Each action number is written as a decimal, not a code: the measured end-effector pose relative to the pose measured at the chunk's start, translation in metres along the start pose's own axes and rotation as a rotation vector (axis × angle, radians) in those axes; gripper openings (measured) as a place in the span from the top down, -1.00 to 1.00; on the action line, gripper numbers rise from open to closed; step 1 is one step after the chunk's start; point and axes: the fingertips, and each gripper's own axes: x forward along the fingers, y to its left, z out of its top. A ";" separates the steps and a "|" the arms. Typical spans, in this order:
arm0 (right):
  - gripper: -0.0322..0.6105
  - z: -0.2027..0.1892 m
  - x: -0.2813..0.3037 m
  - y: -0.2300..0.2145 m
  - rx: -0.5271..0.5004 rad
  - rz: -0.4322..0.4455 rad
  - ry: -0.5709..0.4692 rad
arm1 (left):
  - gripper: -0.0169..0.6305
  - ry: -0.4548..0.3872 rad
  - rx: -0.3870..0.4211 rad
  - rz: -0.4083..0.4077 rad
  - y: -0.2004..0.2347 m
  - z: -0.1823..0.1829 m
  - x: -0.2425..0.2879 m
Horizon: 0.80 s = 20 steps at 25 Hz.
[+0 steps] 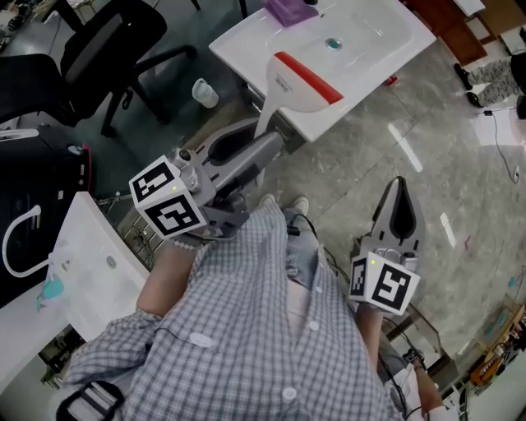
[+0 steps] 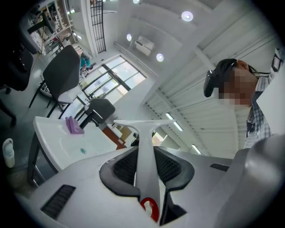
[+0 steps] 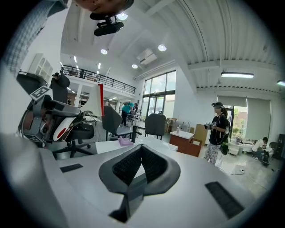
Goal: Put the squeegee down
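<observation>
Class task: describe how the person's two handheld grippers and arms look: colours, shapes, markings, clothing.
Both the left gripper and right gripper are pale grey, tapering shells with black textured pads. Each carries a white cube of black square markers. The person wears a grey-and-white checked shirt and a pale bead bracelet.

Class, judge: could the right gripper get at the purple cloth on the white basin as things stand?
Probably yes: the right gripper is empty, and nothing stands between it and the purple cloth on the white basin. Its jaws are shut and must open first.
</observation>
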 end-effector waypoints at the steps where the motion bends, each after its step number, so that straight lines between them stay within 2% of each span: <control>1: 0.87 0.001 0.000 0.001 0.001 -0.002 -0.002 | 0.63 -0.003 0.004 0.000 0.000 0.002 -0.001; 6: 0.87 -0.001 0.000 0.029 -0.009 -0.018 -0.010 | 0.63 -0.024 0.015 -0.014 0.012 0.009 -0.030; 10: 0.87 -0.002 -0.004 0.021 -0.011 -0.029 -0.014 | 0.63 -0.032 0.023 -0.012 0.009 0.008 -0.025; 15: 0.87 0.002 0.002 0.031 -0.005 -0.025 -0.026 | 0.63 -0.035 0.042 0.002 0.013 0.013 -0.036; 20: 0.87 -0.002 0.024 0.010 -0.005 0.005 -0.036 | 0.63 -0.041 0.061 0.040 0.014 0.011 -0.023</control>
